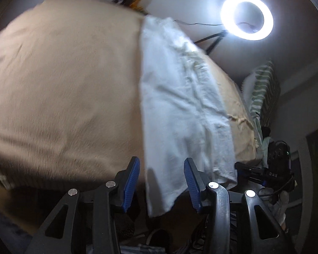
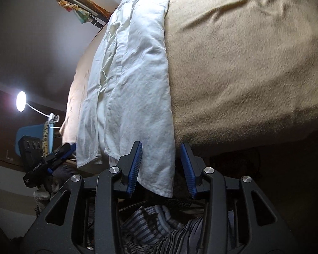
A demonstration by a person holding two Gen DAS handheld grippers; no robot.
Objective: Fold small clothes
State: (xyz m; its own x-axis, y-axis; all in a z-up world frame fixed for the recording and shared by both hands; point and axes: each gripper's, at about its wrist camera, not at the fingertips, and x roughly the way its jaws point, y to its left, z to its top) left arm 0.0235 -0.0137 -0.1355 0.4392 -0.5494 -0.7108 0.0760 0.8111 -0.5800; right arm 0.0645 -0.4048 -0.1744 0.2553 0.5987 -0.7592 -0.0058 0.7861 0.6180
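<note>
Blue-padded fingers of left gripper [image 1: 162,182] stand apart around the hanging hem of a crumpled white cotton garment [image 1: 180,97]; right gripper [image 2: 161,169] likewise apart. Garment lies lengthwise on beige fleece-covered bed [image 2: 243,63], hem overhanging its edge

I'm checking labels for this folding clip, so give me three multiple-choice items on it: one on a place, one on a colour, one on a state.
1. Where does the white garment lie?
A. on the floor
B. on the tan blanket, its hem over the edge
C. on a chair

2. What colour are the pads on the tongs?
A. red
B. green
C. blue

3. How do the right tongs stand?
A. open around the hem
C. shut, empty
B. shut on a sock

Answers: 1 B, the cloth hangs past the blanket's edge; 2 C, both views show blue pads; 3 A, a gap shows beside the cloth.
</note>
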